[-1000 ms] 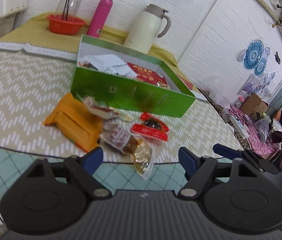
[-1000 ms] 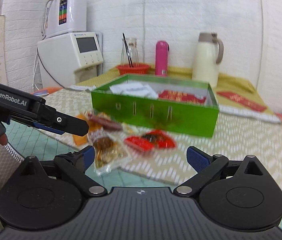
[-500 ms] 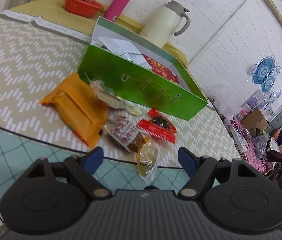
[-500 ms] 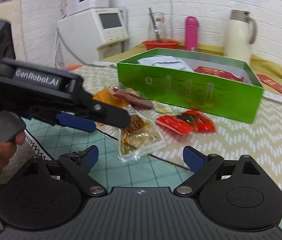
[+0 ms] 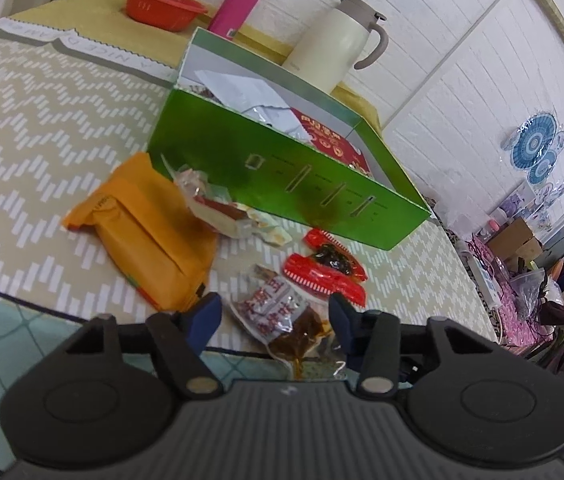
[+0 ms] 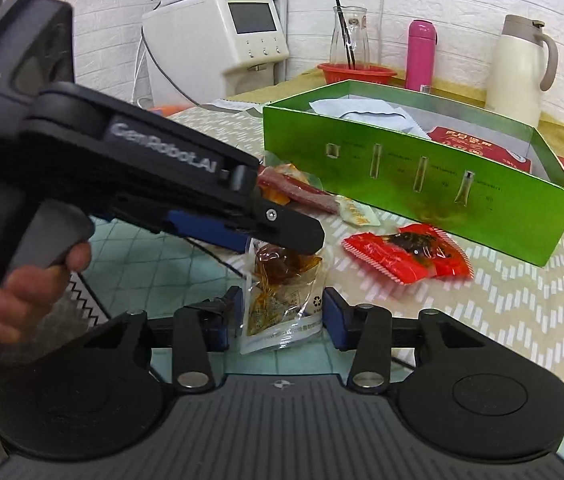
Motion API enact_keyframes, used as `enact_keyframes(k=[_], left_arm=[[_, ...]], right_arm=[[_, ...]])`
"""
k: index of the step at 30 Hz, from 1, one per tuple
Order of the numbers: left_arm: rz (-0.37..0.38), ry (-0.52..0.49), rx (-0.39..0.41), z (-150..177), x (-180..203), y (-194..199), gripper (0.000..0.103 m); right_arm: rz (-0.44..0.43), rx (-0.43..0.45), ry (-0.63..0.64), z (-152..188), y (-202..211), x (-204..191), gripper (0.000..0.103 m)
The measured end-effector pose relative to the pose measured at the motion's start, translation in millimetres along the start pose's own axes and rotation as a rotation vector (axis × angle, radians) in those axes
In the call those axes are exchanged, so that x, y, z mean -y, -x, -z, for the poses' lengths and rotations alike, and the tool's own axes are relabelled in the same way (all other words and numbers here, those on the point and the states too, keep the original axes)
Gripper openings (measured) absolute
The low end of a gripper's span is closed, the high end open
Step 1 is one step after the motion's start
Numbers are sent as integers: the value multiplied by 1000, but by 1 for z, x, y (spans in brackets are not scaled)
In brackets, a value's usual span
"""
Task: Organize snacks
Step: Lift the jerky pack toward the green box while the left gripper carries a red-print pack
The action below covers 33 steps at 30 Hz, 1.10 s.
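1. At the table [image 5: 21, 128] edge, both tools had been brought down since a moment earlier: the left tool [image 5: 273, 320] and right tool [image 6: 277, 314] were held open astride the clear brown snack pouch [image 6: 282, 300], ungripped.
2. Only the left view showed the orange packet [image 5: 149, 236] fully; the green box [image 6: 422, 184] was shown awaiting snacks.

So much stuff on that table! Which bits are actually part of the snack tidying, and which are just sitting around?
Part of the job:
green box
clear brown snack pouch, between both grippers' fingers
red packet
orange packet
long clear packet
left gripper
right gripper

Just lying about:
cream thermos jug
pink bottle
red bowl
white machine
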<state>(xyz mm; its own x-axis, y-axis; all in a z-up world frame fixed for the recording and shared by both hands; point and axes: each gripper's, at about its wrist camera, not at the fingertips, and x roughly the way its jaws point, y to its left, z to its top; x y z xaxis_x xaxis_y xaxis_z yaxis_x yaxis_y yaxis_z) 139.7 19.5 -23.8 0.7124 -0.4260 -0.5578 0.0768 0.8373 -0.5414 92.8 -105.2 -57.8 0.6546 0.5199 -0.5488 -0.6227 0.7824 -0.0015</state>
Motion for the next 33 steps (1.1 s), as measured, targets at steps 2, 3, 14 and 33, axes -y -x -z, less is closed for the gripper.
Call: enact_keyframes(k=[2,3,14,33], left_arm=[[11,-10,-7,1,0,-1,39],[13,-12,-9,1,0,-1,39],[18,-48,-2,7,4,-2,41],[94,-176,72,-21,50,19,35]], right_arm=[[1,5,-17,3,4,0,78],[-1,8,-29,4,5,1,80],[31,25,-90,12,13,2,81],[42,139,-63,-11,47,8,51]])
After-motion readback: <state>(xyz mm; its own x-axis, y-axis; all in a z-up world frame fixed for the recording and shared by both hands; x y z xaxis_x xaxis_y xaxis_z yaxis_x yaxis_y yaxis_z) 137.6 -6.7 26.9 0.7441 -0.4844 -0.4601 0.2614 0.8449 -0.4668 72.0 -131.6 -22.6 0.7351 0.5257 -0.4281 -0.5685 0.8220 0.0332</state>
